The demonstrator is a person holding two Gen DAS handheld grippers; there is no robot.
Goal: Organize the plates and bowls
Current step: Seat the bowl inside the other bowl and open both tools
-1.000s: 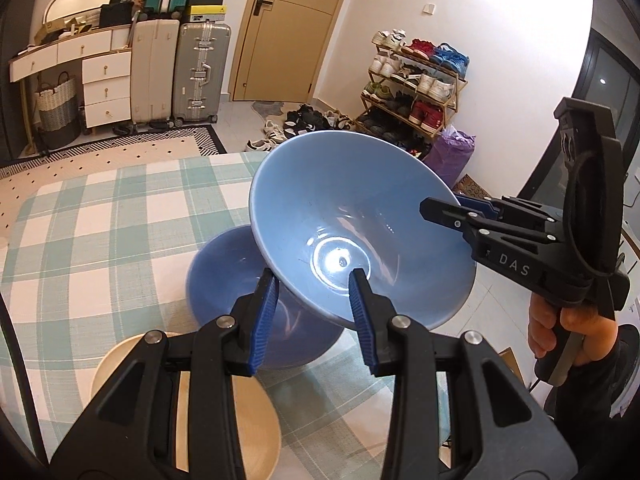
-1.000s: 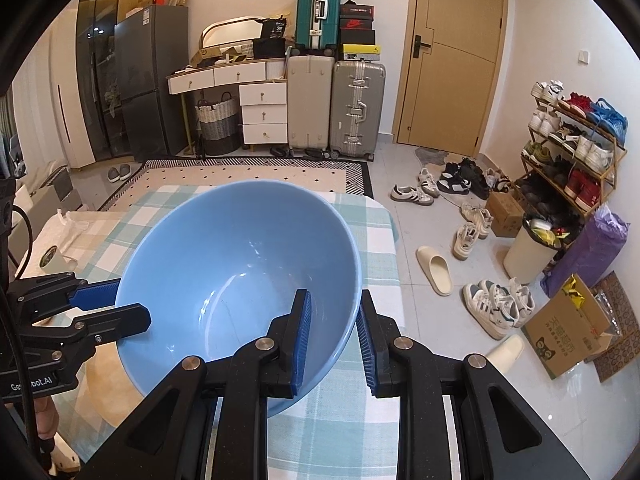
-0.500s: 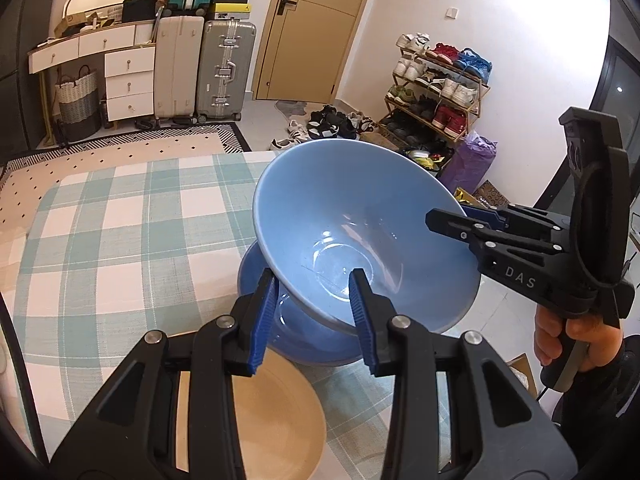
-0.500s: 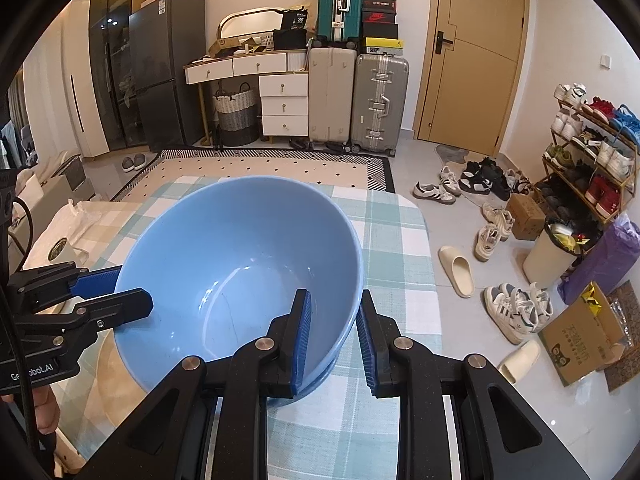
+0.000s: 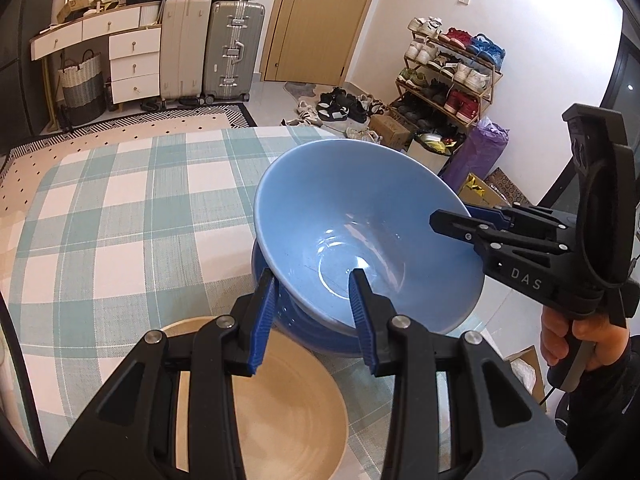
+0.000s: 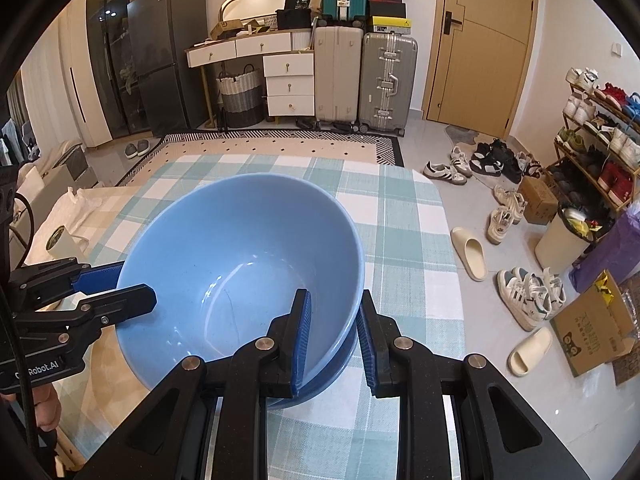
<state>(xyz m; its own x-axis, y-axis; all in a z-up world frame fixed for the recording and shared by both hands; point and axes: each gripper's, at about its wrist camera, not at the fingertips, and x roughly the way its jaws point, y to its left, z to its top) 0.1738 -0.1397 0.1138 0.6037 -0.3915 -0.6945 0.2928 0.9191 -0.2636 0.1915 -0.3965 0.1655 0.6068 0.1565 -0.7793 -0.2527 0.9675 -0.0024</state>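
A light blue bowl [image 5: 360,240] [image 6: 240,272] is tilted, with its base down inside a darker blue bowl [image 5: 308,332] [image 6: 340,364] on the checked tablecloth [image 5: 120,220]. My left gripper [image 5: 314,304] is shut on the near rim of the light bowl, one pad inside and one outside. My right gripper [image 6: 334,332] is shut on the opposite rim in the same way. Each gripper also shows in the other's view, the right gripper [image 5: 468,220] and the left gripper [image 6: 120,284]. A beige plate [image 5: 280,412] lies beside the bowls, under my left gripper.
The table's right edge [image 6: 448,240] drops to a tiled floor with slippers [image 6: 472,256], shoes, a cardboard box [image 6: 592,324] and a shoe rack [image 5: 452,68]. A person's hand [image 5: 576,340] holds the right gripper's handle. A white cup [image 6: 60,240] stands at the table's left.
Both grippers have come down with the light blue bowl and carried it over the darker bowl. The darker bowl was off to one side below; now the light bowl sits in it.
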